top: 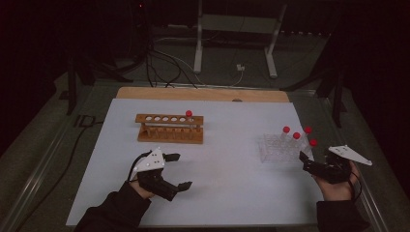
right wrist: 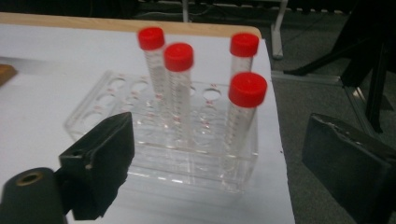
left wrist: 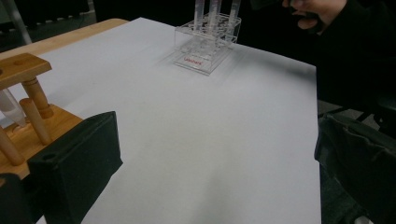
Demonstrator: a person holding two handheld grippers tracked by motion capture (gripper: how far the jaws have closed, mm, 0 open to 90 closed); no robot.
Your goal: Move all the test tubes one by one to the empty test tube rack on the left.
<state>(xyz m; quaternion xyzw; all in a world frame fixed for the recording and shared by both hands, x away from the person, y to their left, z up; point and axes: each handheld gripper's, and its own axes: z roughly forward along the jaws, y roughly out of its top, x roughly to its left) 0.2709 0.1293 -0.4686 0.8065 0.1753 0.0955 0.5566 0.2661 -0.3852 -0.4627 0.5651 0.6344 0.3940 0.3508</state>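
Clear plastic rack (top: 278, 147) at the right of the white table sheet (top: 227, 188), with four red-capped tubes (top: 296, 137) upright in its right-hand holes. Nearest of these tubes (right wrist: 243, 112) at the near right corner of the rack in the right gripper view, three more behind and left of it. Right gripper (top: 309, 162) just beside the rack's near right corner, held in a hand (top: 334, 186) at the sheet's right edge, pointing left and far toward the tubes. Jaws wide apart, nothing between the pads, no contact with tube or rack; nearest tube lined up in the gap but farther off.

Wooden rack (top: 170, 128) at the middle left of the sheet, far of the left gripper (top: 178, 170), with one red-capped tube (top: 188, 115) in its rightmost hole. Left gripper low over the sheet, near side, pointing right; jaws spread wide and empty. One corner of the wooden rack (left wrist: 23, 112) right behind the left-hand jaw in the left gripper view, clear rack (left wrist: 208, 44) far across the sheet. Wooden table edge (top: 203, 94) bare along the far side.
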